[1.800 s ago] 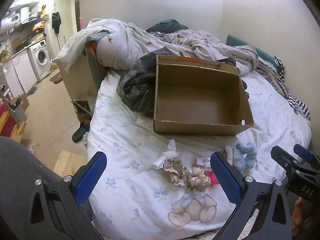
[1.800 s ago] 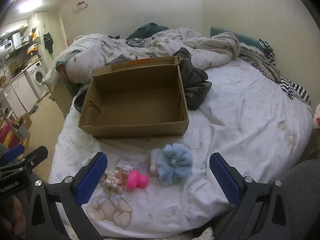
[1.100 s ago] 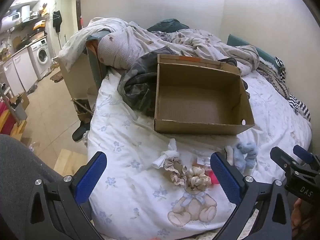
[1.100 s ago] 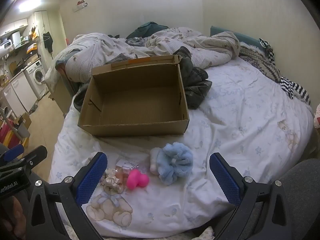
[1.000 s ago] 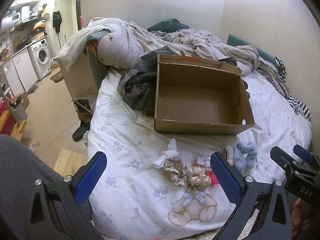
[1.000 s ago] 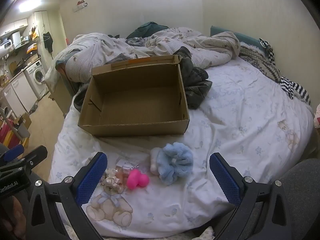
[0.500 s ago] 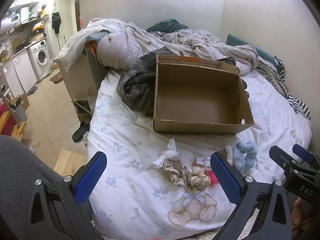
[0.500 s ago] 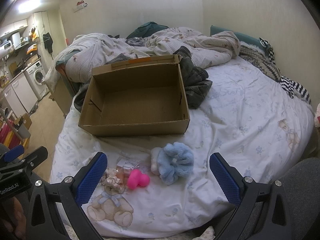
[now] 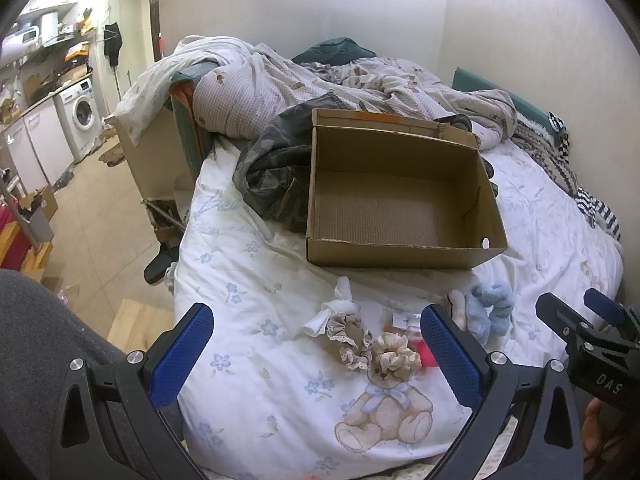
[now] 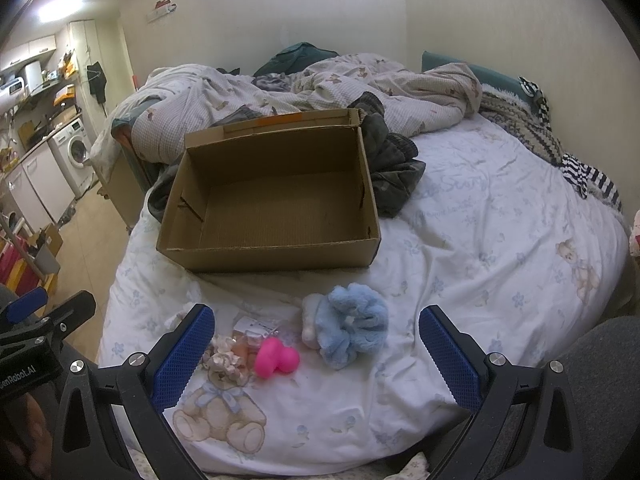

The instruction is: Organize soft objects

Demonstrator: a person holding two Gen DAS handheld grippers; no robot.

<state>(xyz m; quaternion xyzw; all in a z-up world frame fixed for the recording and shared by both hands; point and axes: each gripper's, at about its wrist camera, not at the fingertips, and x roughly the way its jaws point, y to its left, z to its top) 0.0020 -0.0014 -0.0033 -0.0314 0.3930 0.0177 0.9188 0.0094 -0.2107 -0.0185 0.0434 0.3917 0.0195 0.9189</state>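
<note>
Bedsheet [image 10: 460, 280] holds an empty cardboard box [image 10: 272, 248] at twelve o'clock. Both the left gripper [image 9: 316, 344] and right gripper [image 10: 316, 344] gape wide, holding nothing. Best to drop the right one squarely over the blue scrunchie [image 10: 352, 330], pinching its bulk.

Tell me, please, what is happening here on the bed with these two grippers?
A person holds a gripper in each hand above a bed. The left gripper and the right gripper are both open and hold nothing. An empty cardboard box sits on the sheet. In front of it lie the soft things: a blue fluffy scrunchie, a pink soft piece, a beige scrunchie, a lace-trimmed scrunchie and a white cloth piece. Nothing is in the box yet.
</note>
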